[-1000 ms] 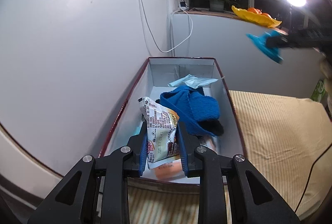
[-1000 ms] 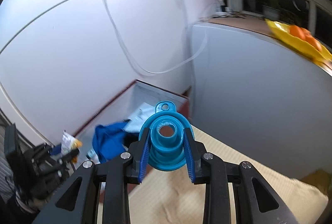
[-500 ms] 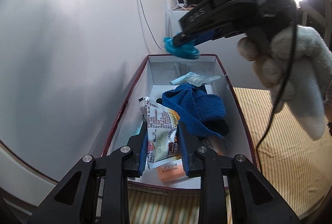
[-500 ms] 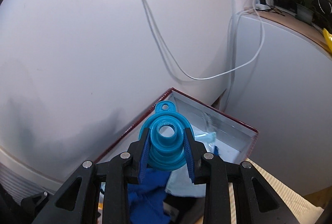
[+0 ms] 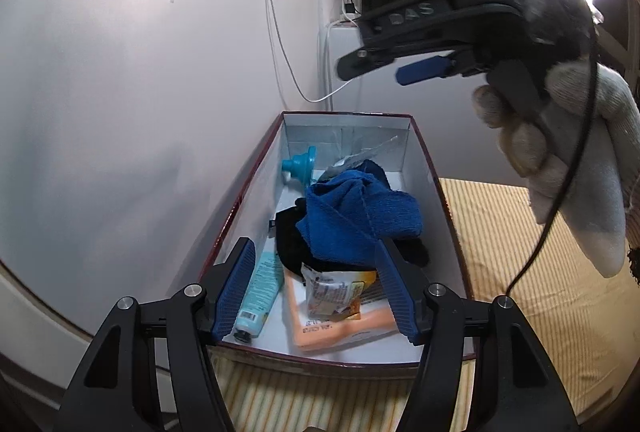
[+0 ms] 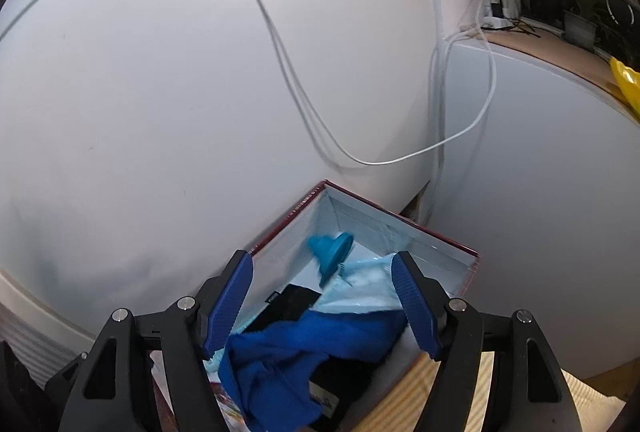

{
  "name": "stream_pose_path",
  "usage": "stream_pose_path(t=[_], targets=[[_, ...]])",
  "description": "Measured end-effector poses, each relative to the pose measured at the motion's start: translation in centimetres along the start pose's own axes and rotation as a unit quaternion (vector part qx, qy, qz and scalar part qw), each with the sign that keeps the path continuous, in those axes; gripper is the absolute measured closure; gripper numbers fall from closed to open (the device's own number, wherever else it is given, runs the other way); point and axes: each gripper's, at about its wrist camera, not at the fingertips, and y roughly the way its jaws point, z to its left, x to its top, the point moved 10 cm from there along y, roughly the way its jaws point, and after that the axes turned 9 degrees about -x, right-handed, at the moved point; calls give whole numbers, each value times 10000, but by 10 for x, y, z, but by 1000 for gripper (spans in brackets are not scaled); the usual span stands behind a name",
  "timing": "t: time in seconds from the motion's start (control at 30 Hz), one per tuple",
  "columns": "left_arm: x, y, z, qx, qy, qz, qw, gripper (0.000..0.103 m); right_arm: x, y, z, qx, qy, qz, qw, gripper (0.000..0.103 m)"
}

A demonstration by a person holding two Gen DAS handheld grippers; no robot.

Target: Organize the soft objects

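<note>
Both claws are spread wide and empty: the left gripper (image 5: 314, 288) at lower centre above the snack packet (image 5: 334, 294), the right gripper (image 6: 322, 302) above the blue towel (image 6: 288, 356). The teal funnel (image 6: 330, 252), seen blurred by the box (image 5: 438, 192) far wall, could roll or be snagged when withdrawn.

Blue towel (image 5: 360, 216) heaped mid-box (image 5: 448, 216), far-left corner open.

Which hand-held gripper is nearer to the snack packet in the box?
Left. The left hand-held gripper hangs open directly around the snack packet; the right hand-held gripper is open high above the box's far end.
</note>
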Motion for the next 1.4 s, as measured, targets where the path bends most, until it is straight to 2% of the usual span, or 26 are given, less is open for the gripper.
stream_pose_path(t=[0.3, 0.7, 0.73, 0.8, 0.83, 0.97, 1.1, 1.2, 1.33, 1.4], targets=[[-4, -16, -11, -72, -111, -53, 9999, 41, -25, -36, -35, -116, 197, -48, 9997, 35], [-13, -61, -41, -175, -143, -249, 9994, 41, -75, -104, -49, -546, -152, -352, 9978, 35], [-13, -63, -41, -191, -189, -276, 9993, 37, -80, -111, -49, -587, -187, -395, 9973, 34], [-14, -68, -43, -235, -257, -332, 9988, 30, -90, -122, -46, -616, -210, -454, 9968, 30], [-14, -70, -43, -223, -267, -373, 9987, 30, -95, -127, -45, -621, -199, -479, 9967, 27], [-18, -83, -47, -163, -337, -477, 9982, 30, -114, -147, -41, -594, -160, -593, 9963, 26], [-20, -100, -49, -79, -419, -664, 9969, 29, -141, -164, -43, -793, -169, -654, 9946, 23], [-22, -113, -52, 0, -430, -784, 9960, 22, -157, -179, -44, -892, -173, -750, 9930, 22], [-24, -131, -57, 54, -447, -948, 9945, 22, -178, -203, -44, -1094, -127, -964, 9892, 14], [-27, -139, -58, 79, -490, -994, 9938, 22, -188, -213, -45, -1106, -33, -1033, 9885, 14]])
